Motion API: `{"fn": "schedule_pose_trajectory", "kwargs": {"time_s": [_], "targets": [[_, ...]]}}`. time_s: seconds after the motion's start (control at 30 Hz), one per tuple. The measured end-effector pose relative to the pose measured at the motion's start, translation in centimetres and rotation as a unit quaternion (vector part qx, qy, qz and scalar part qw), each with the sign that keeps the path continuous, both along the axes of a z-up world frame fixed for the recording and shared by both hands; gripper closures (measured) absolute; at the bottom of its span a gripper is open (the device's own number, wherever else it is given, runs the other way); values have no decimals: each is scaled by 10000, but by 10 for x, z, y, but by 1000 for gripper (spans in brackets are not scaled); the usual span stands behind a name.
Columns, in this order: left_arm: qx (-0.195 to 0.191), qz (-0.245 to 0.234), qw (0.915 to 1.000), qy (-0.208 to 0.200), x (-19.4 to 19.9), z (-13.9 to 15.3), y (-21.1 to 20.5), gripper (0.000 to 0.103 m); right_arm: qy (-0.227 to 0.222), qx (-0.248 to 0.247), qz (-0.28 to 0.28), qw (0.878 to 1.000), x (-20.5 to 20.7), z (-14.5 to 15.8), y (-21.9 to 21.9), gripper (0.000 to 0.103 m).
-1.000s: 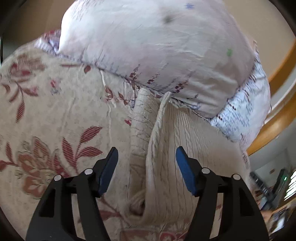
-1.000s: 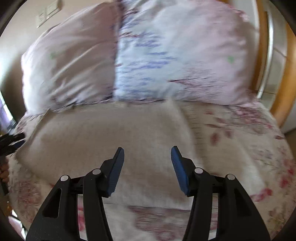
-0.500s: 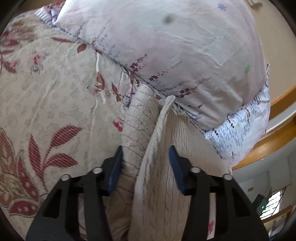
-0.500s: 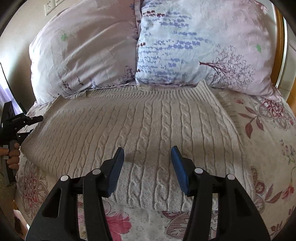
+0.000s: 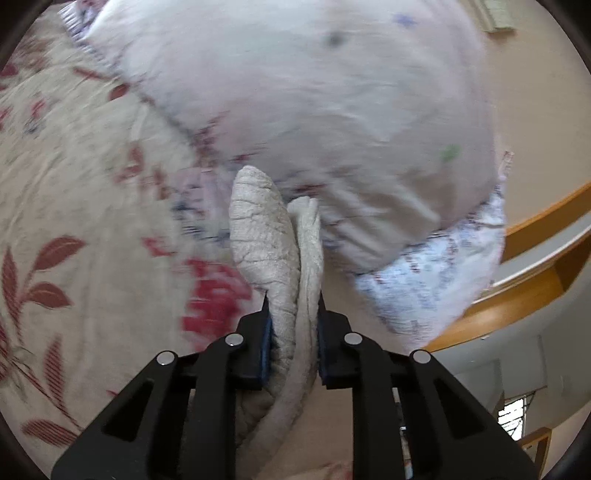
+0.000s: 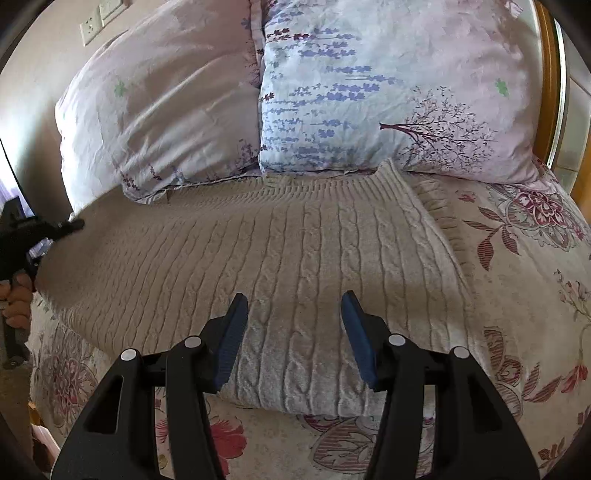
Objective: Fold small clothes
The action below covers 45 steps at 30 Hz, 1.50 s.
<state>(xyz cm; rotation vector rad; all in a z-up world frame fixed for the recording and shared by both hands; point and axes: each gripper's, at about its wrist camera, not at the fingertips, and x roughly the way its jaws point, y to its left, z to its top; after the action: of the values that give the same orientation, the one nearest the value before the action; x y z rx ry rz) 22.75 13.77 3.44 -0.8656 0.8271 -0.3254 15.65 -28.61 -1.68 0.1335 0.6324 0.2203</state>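
The cream knitted sweater point(image 6: 280, 258) lies spread on the bed point(image 6: 535, 266) just below two pillows point(image 6: 369, 92). The left gripper point(image 5: 291, 314) is closing, fingers pinching its bunched edge. The right gripper point(image 6: 291, 332) hovers above it, fingers apart.

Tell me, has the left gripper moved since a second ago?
Yes. The left gripper slid forward along the sweater edge toward the pillow, fingers closing on it.

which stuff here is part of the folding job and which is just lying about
In the job:
- knit sweater
- left gripper, fingers closing on the sweater's edge
- right gripper, open above the sweater

Just lying about:
- two pillows
- floral bedspread
- wall socket
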Motion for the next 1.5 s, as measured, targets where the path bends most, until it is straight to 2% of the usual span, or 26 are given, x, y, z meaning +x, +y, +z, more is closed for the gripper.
{"fn": "schedule_pose_trajectory", "kwargs": {"time_s": [0.2,0.33,0.53,0.7,0.77,0.9,1.0,1.07,1.1,1.2,1.27,1.47,1.5], "targets": [[-238,-290,9986,-365,7,39,-48,86,-66,100,-100,9999,-6,0,-11,48],[-406,-644,9959,-485,12,48,-89,86,-111,164,-209,9996,-10,1,-21,48],[-532,-1242,9907,-176,21,15,-169,86,-92,264,-410,9988,-14,3,-42,48],[-373,-1541,9872,196,26,-15,-210,85,-30,351,-440,9984,-10,5,-50,48],[-372,-1600,9863,131,25,-14,-212,81,7,454,-377,9983,-8,7,-50,48],[-659,-1971,9782,16,20,-1,-205,51,123,980,-70,9951,1,18,-50,48],[-425,-1884,9807,-292,2,13,-179,37,349,1644,269,9854,12,25,-50,48],[-71,-1593,9866,-346,-7,16,-159,35,593,2109,506,9744,23,25,-50,48],[85,-1477,9885,-324,-11,15,-150,35,799,2408,636,9652,32,23,-49,48],[604,-1199,9906,-279,-14,12,-133,35,1123,2745,807,9516,49,18,-43,49],[856,-1120,9898,-192,-15,6,-127,35,1267,2630,711,9538,58,14,-36,49],[1050,-1288,9861,67,-12,-10,-131,34,1492,2543,707,9529,72,1,-19,49],[1095,-1344,9848,96,-12,-13,-135,34,1479,2512,730,9538,73,1,-17,54]]}}
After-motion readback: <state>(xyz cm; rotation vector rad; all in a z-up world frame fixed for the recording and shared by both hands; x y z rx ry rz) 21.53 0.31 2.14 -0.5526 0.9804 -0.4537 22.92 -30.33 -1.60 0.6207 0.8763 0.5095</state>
